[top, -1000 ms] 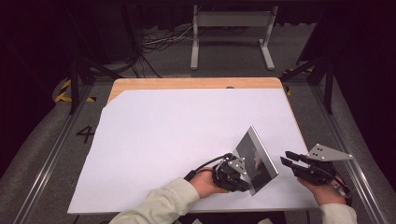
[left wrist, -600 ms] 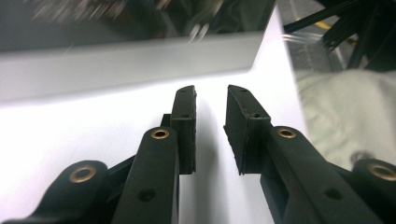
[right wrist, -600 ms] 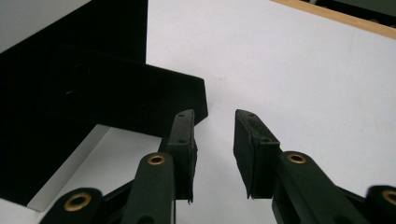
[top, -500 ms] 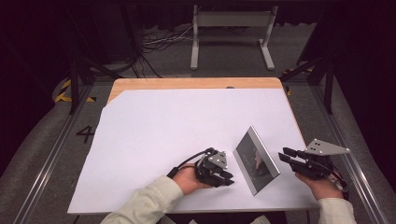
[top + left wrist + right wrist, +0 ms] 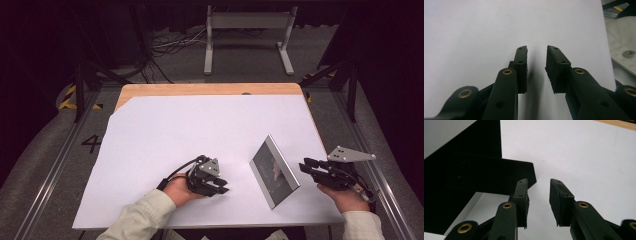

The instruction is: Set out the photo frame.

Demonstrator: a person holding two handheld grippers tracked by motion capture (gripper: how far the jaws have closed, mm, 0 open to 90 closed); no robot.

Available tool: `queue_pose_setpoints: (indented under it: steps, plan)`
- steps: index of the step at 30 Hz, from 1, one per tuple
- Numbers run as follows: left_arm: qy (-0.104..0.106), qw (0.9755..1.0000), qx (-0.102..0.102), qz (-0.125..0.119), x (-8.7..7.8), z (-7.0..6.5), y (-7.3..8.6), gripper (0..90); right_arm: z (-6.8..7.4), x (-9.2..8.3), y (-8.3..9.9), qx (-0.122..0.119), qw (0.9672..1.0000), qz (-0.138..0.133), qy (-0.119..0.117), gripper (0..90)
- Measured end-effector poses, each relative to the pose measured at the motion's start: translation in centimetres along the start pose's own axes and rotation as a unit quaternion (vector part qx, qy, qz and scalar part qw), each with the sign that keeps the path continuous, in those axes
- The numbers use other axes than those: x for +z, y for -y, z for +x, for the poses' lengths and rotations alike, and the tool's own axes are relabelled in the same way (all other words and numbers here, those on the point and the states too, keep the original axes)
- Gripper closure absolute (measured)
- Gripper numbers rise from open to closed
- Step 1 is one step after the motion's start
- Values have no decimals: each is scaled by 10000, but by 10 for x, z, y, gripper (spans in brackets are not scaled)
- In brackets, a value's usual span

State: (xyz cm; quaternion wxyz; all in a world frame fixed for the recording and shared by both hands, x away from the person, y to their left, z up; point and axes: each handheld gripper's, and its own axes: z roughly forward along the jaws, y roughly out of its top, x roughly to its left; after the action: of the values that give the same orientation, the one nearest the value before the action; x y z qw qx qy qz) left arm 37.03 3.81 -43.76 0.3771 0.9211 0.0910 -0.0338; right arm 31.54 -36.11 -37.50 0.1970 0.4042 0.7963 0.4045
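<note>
A silver picture frame (image 5: 274,170) with a dark picture stands tilted on the white table sheet at the front right. My left gripper (image 5: 222,187) lies low on the sheet to the frame's left, apart from it. Its jaws have just been opening, and in the left gripper view the left gripper (image 5: 536,50) has only bare sheet between its pads. My right gripper (image 5: 305,165) hovers just right of the frame, open. In the right gripper view the frame's black back (image 5: 461,170) and its prop (image 5: 506,176) sit left of the right gripper (image 5: 537,182), with nothing between the pads.
The white sheet (image 5: 200,130) covers most of a wooden table whose far edge (image 5: 210,89) shows. A metal stand (image 5: 247,30) and cables lie on the floor beyond. The table's right edge is close to my right hand (image 5: 345,197).
My left gripper has let go of the frame's lower edge and slid left across the sheet. The frame now stands by itself. The right gripper has stayed where it was.
</note>
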Motion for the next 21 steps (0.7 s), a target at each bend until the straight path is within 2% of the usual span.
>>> queue_pose_setpoints:
  steps: [3,9,10,12,15,17,21]
  plan:
    - [-125,9998,-113,-62,-7,5,6,704,2,-5,-4,12,10000,42,4,680]
    - [-313,9991,-247,-135,-18,11,14,696,2,-8,-8,192,9997,161,-13,697]
    - [-402,9985,-309,-221,-22,14,16,693,1,-6,-10,304,9991,289,-49,706]
    - [-466,9981,-332,-240,-23,16,18,691,1,-6,-11,314,9988,363,-61,716]
    - [-645,9969,-386,-241,-28,21,23,688,3,-5,-15,385,9973,626,54,734]
    - [-722,9960,-430,-291,-32,25,26,687,5,-5,-17,399,9968,678,103,755]
    - [-843,9938,-577,-430,-36,33,35,680,6,-5,-22,638,9960,624,107,733]
